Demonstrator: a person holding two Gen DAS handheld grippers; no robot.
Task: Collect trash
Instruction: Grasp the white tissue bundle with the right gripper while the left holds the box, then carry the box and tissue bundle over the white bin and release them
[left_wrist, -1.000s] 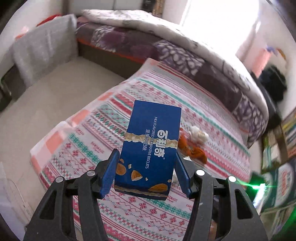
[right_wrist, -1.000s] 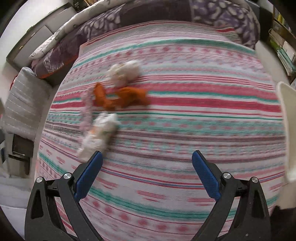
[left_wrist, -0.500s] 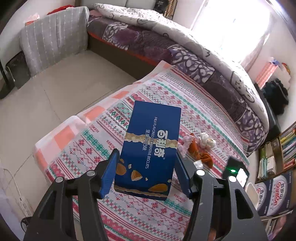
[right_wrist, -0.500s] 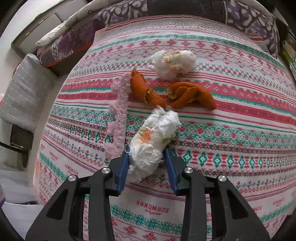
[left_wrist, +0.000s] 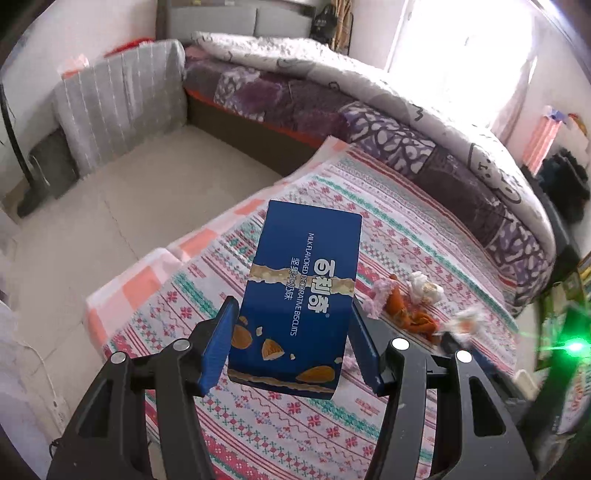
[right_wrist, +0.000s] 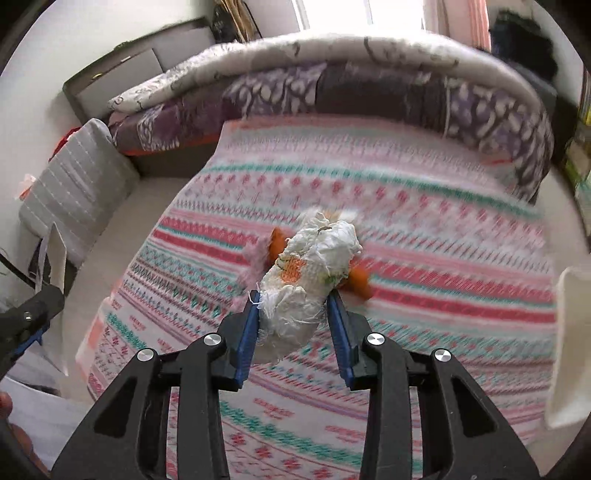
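Right gripper (right_wrist: 291, 317) jaws have just closed on the white wad (right_wrist: 310, 284) and lifted it off the striped bedspread (right_wrist: 443, 229), long axis pointing away between its fingers; left gripper (left_wrist: 291, 345), off to its left, clamps the biscuit box (left_wrist: 301, 295); orange scraps (left_wrist: 413, 314) lie ahead-right of that box.

Readable print stood mainly on the blue biscuit box (left_wrist: 301, 295), at the centre of the left wrist view. Down its face ran the white English line "MILK FLAVORED DECORATIVE BISCUITS", beside large white Chinese brand characters and a smaller row of Chinese characters. On the patterned cloth (right_wrist: 424, 206), low in the right wrist view, small red lettering appeared, too blurred to read. No other text could be made out.
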